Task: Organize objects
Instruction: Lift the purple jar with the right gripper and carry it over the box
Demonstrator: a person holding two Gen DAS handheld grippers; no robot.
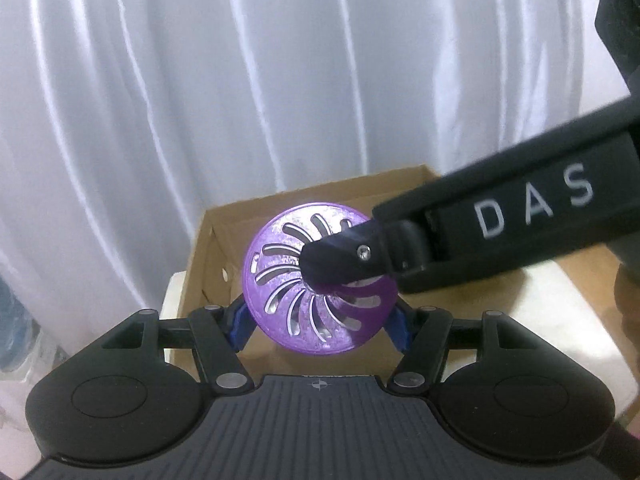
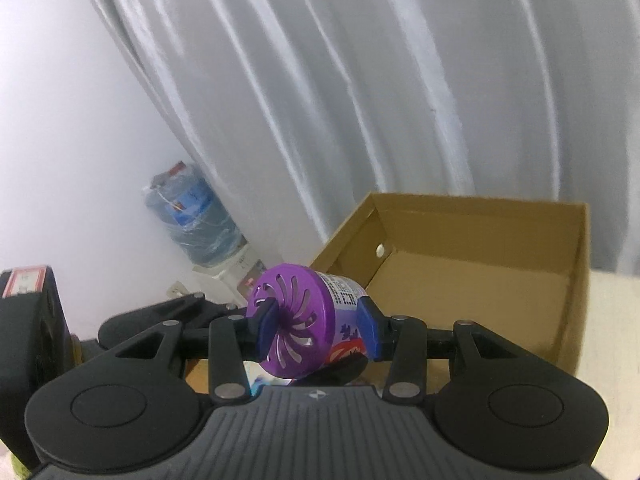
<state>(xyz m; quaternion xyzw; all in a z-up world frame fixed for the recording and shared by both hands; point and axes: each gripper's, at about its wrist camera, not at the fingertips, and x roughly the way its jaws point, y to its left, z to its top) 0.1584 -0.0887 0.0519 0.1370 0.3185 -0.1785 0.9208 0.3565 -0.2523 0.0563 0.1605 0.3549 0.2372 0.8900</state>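
Both claws grip the purple-lidded jar (image 2: pixel 308 324) — the left gripper (image 1: pixel 320 322) across its sides, the right gripper (image 2: pixel 316 326) end to end, each partly closed on it. The cardboard box (image 2: pixel 576 280) lies just ahead; next, lower it in and release.

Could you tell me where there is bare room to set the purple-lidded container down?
The cardboard box floor shows bare between its far wall and its side walls; its near part is hidden. It is crowded at the container itself: the left gripper and the right gripper both clamp it.
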